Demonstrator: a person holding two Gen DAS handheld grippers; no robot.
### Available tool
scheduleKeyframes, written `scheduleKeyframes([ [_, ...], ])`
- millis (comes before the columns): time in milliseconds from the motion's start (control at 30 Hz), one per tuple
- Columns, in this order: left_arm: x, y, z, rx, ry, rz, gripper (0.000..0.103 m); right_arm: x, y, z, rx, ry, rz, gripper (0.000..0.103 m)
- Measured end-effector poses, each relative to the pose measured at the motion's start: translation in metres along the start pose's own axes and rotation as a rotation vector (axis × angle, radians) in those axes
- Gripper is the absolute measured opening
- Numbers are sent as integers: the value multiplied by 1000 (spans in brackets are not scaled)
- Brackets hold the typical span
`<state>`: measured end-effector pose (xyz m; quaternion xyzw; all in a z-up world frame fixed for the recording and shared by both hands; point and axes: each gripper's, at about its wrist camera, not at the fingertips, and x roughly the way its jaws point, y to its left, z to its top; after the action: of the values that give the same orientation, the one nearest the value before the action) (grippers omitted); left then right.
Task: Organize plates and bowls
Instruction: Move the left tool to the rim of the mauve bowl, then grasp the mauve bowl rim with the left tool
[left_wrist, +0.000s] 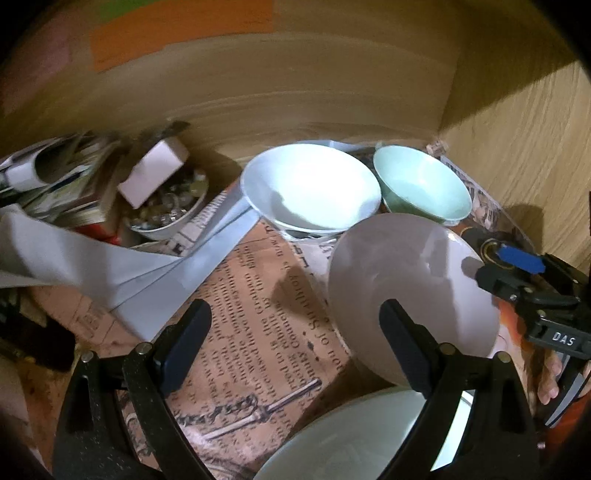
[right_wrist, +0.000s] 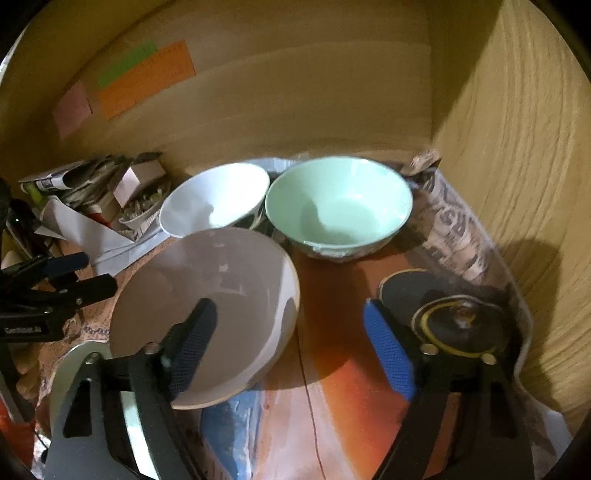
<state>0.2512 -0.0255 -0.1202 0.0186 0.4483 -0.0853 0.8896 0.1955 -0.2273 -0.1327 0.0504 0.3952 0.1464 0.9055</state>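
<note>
While both tongs, the left tongs and right tongs, are held wide with nothing gripped, a tilted round grey bowl is seen near a round white bowl and a round pale green bowl.

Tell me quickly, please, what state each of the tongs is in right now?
Left tongs: open, holding nothing, one finger over the grey bowl.
Right tongs: open, holding nothing, beside the same bowl.
</note>
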Motion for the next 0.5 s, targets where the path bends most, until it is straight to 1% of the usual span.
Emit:
scheduleKeyframes([
  [67,5,-2,1,10,10,-6,89,5,-1,-1,5,22,14,66],
  [100,8,-4,1,17,19,-9,84,8,-2,-3,10,33,23,65],
  [133,12,-5,1,24,32,-16,78,10,-2,-3,14,39,30,60],
  [167,15,-5,2,27,41,-22,75,12,-3,-5,22,50,41,55],
  [200,19,-6,2,30,55,-29,70,15,-4,-5,26,61,53,53],
  [233,23,-6,2,31,66,-38,62,17,-4,-6,31,70,63,48],
  [267,26,-6,2,31,77,-47,57,19,-4,-6,36,79,70,45],
  [300,29,-6,1,32,88,-52,50,20,-4,-7,37,87,75,43],
  [333,31,-6,1,32,99,-59,46,22,-3,-7,36,92,79,41],
  [400,36,-6,0,27,113,-79,42,25,-2,-8,29,106,88,38],
  [500,36,-8,-1,30,111,-95,37,27,1,-8,17,110,94,32],
])
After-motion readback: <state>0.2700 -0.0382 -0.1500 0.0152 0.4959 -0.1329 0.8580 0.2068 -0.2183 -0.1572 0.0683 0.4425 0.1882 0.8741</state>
